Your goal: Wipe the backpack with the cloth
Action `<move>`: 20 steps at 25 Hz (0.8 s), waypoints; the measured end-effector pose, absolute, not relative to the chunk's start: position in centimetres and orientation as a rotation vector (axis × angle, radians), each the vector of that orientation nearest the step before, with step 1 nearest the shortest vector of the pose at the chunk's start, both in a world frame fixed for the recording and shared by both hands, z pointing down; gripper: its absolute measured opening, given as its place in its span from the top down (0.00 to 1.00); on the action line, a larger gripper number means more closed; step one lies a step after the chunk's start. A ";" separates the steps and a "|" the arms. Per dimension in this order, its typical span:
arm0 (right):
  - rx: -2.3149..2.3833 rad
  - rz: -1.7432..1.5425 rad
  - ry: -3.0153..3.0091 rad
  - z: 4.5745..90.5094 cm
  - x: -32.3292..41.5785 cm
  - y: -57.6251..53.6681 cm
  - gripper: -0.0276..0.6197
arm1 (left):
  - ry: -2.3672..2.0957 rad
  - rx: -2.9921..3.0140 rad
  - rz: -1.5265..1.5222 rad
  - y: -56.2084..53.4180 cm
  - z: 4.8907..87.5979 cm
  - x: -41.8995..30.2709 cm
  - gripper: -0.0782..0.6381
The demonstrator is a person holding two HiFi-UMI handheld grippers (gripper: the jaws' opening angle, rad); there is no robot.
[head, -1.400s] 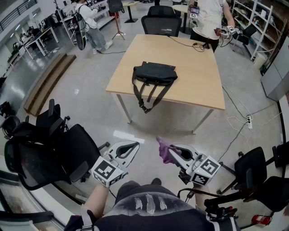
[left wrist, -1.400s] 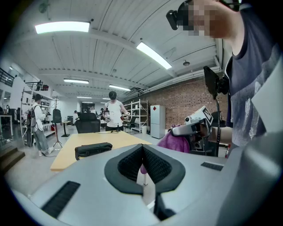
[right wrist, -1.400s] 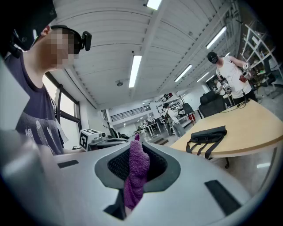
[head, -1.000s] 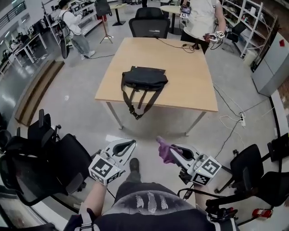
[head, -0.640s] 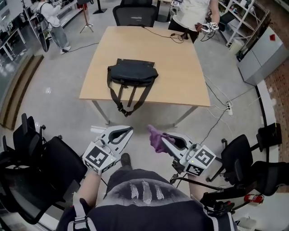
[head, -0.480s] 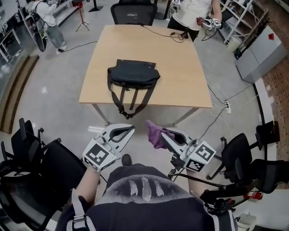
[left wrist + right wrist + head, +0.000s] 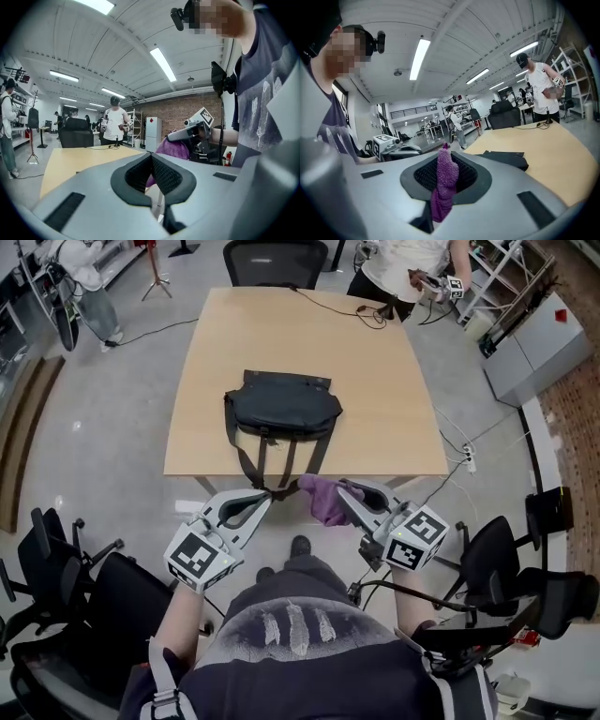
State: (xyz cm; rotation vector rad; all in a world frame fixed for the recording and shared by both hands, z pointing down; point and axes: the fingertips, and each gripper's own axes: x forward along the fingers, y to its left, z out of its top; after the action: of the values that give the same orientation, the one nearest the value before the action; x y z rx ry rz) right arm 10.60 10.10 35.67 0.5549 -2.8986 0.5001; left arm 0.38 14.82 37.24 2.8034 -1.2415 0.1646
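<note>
The right gripper (image 7: 447,160) has its jaws pinched on a purple fuzzy cloth (image 7: 444,187). One end of the cloth pokes up past the dark ribbed pads, and the rest hangs below them. In the head view the cloth (image 7: 323,499) bunches at the tip of the right gripper (image 7: 343,495). It is held in the air just short of the near edge of a light wooden table (image 7: 384,381).

The left gripper (image 7: 151,159) has its jaws pressed together with nothing between them. In the head view the left gripper (image 7: 264,499) is level with the right one, the two tips pointing inward toward each other (each shows up in the other's view).

A black fabric backpack (image 7: 281,409) lies flat on the table, toward the near side and a little left of centre. Its dark straps (image 7: 267,465) hang over the near edge. The strap ends meet the left gripper's tip in the head view, and I cannot tell whether they touch. The right gripper view shows the backpack (image 7: 506,158) beyond the jaws, apart from the cloth.

A thin black cable (image 7: 337,306) trails across the far end of the table. A person in a white shirt (image 7: 403,259) stands beyond it, and a black office chair (image 7: 277,259) is at the far side.
</note>
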 end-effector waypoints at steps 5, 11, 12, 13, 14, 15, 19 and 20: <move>0.670 0.440 -2.812 37.8 10.4 2.9 0.89 | -1.296 2.745 0.189 12.0 38.5 -1.7 0.88; 0.859 0.204 -2.704 38.8 11.6 -9.0 0.89 | -1.381 2.663 0.262 5.2 39.2 -3.4 0.88; 0.878 0.125 -2.668 39.1 11.7 -11.0 0.89 | -1.394 2.645 0.270 3.8 39.4 -3.7 0.88; 0.896 0.056 -2.637 39.4 11.8 -12.9 0.89 | -1.408 2.630 0.282 2.4 39.6 -3.9 0.88; 0.910 0.002 -2.613 39.7 11.8 -14.7 0.89 | -1.419 2.619 0.294 1.1 39.6 -4.0 0.88; 0.920 -0.037 -2.594 40.2 11.8 -16.3 0.89 | -1.426 2.610 0.303 -0.1 39.7 -4.0 0.88; 0.902 -0.027 -2.561 43.5 11.2 -21.3 0.89 | -1.459 2.580 0.326 -4.1 39.8 -4.0 0.88; 0.890 -0.010 -2.550 44.8 10.8 -22.3 0.89 | -1.469 2.573 0.332 -5.0 39.8 -4.1 0.88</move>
State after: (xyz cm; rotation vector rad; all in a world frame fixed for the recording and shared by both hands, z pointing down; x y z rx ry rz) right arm 10.84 -22.31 44.77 0.8901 -2.5504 -0.0097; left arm -4.05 -4.95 39.79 2.5727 -1.4690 0.3322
